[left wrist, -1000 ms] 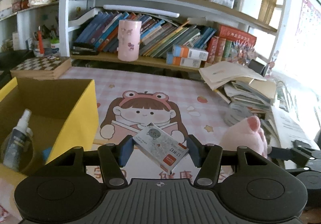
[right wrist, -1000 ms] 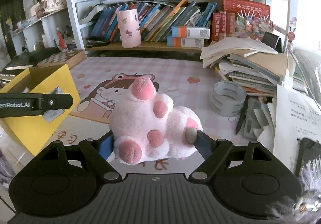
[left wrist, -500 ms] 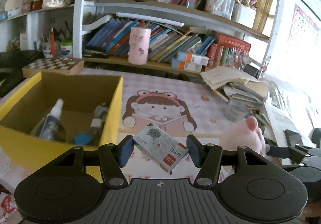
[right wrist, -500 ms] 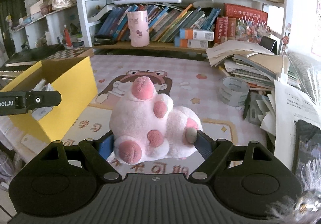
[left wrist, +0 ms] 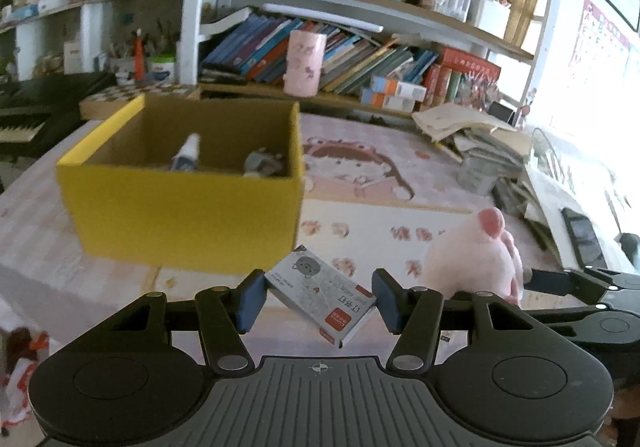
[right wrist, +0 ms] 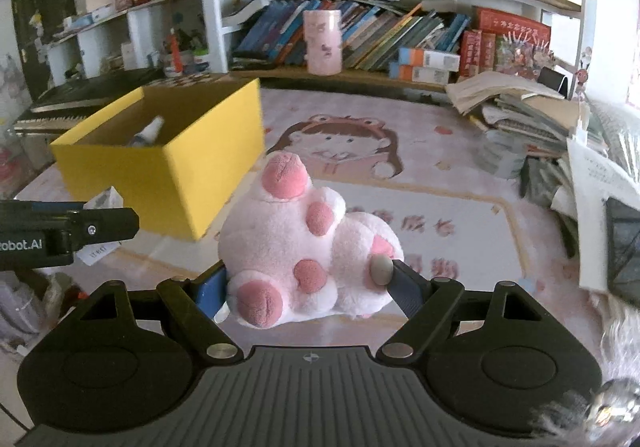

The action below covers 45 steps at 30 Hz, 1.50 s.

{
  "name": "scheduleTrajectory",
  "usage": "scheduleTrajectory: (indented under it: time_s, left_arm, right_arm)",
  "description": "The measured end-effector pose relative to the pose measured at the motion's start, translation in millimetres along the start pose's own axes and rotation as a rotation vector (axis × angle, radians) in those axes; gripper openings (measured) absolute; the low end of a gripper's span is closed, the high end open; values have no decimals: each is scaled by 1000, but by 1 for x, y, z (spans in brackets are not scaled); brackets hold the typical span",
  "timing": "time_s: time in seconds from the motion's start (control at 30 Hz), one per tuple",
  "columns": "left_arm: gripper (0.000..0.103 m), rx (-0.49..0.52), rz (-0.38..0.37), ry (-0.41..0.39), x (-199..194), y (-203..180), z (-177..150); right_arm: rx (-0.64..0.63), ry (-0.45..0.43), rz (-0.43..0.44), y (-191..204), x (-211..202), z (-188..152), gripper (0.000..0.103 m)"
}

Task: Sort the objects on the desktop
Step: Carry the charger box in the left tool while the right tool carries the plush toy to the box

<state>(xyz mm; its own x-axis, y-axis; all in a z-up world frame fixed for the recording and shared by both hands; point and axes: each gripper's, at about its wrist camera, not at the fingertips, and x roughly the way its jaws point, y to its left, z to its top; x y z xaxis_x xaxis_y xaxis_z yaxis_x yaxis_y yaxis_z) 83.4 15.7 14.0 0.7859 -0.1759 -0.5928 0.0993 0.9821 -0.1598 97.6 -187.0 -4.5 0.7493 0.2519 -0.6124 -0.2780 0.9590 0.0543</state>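
The left tongs pinch a small flat grey-and-white cardboard staple box with a cat drawing and a red label. Its blue pads press the box's two ends, moderately spread to the box's length. The box is held clear of the table, tilted, its long axis running from about 10 o'clock down to 4 o'clock, the red-labelled end lowest and nearest the camera.

The right tongs are clamped on a pink plush toy with darker pink paw pads, spread wide around its soft body; the right pad touches a grey disc on the toy. The toy's pink-tipped end points up toward 12 o'clock, and it is lifted above the pink cartoon-girl desk mat.

An open yellow cardboard box stands on the table at 10 o'clock from the left tongs, just beyond the staple box, with a small spray bottle inside.
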Motion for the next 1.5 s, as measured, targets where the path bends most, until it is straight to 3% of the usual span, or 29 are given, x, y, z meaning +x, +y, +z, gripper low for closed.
scheduleTrajectory:
  time_s: [0.47, 1.2, 1.5]
  left_arm:
    - [57, -72, 65, 5, -59, 42, -42]
    - [57, -122, 97, -41, -79, 68, -49]
    - [57, -156, 144, -57, -87, 87, -47]
  right_arm:
    - [-33, 49, 85, 60, -26, -33, 81]
    - [-106, 30, 127, 93, -31, -30, 81]
    - [-167, 25, 185, 116, -22, -21, 81]
